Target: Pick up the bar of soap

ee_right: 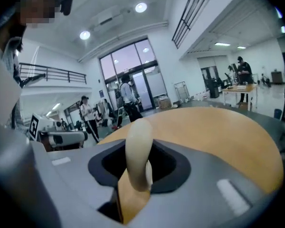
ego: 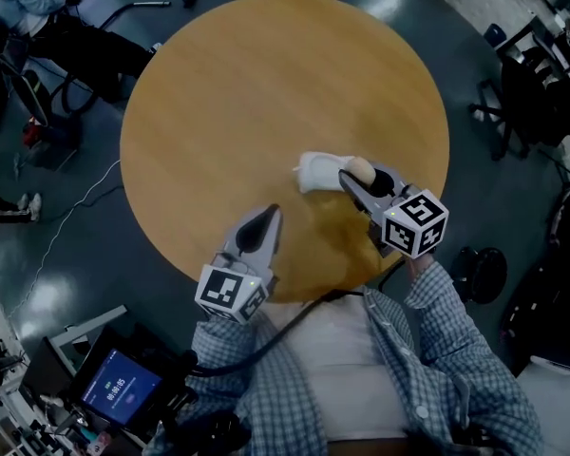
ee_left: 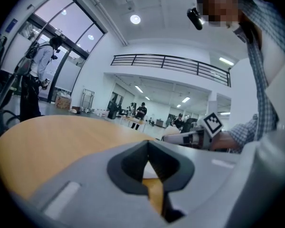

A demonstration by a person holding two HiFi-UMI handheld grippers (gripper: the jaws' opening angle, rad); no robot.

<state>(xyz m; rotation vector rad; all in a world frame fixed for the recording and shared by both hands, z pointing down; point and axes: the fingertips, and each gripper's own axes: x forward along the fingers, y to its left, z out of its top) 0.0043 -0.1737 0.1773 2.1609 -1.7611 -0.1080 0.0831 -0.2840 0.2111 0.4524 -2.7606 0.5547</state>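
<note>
We have the bar of soap (ego: 360, 168) gripped on edge in the right gripper (ee_right: 137, 144), over the near right part of the round bench (ego: 266, 84).
Nearest us, by the bench's near edge, the left gripper (ego: 273, 212) has its jaws together at the tips with nothing between them. Farther in, the right jaws press on the cream bar, which sits at the right end of a white object (ego: 315, 172); whether the bar touches the bench we cannot tell.
</note>
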